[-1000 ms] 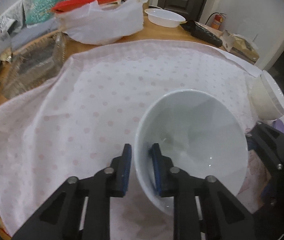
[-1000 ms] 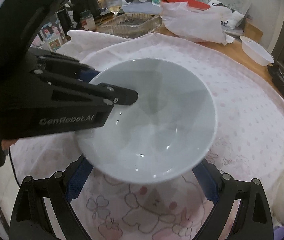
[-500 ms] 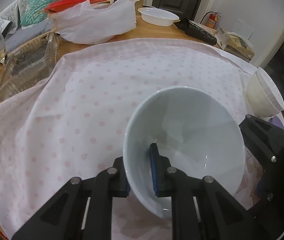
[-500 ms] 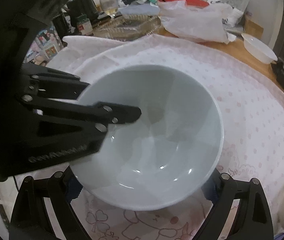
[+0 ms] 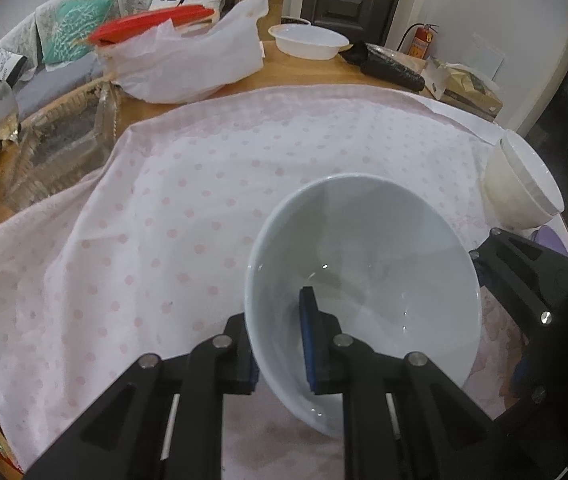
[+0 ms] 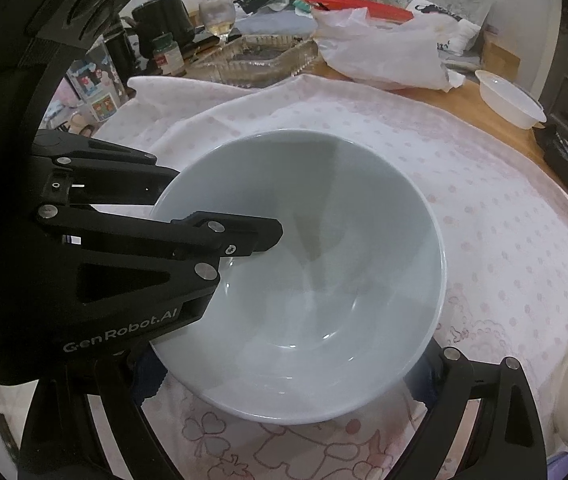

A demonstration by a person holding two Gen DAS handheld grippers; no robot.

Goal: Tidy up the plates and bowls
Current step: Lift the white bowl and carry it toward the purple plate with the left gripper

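Observation:
A pale grey-white bowl (image 5: pixel 368 264) is held above the pink dotted tablecloth (image 5: pixel 188 184). My left gripper (image 5: pixel 280 340) is shut on the bowl's near rim, one finger inside and one outside. The bowl (image 6: pixel 316 272) fills the right wrist view, with the left gripper (image 6: pixel 244 236) clamped on its left rim. My right gripper (image 6: pixel 284 380) is open, its fingers spread wide under the bowl on either side; I cannot tell if they touch it. A stack of white bowls (image 5: pixel 524 184) stands at the table's right edge.
A white plastic bag with a red lid (image 5: pixel 188 60), a white plastic dish (image 5: pixel 308 42), a black packet (image 5: pixel 392 68) and a glass tray (image 5: pixel 60 140) sit at the back of the wooden table. Bottles and a wine glass (image 6: pixel 216 16) stand at the far left.
The left gripper has closed on the bowl's rim and lifted it; the bowl is nearer the right gripper, whose open fingers now lie beneath it.

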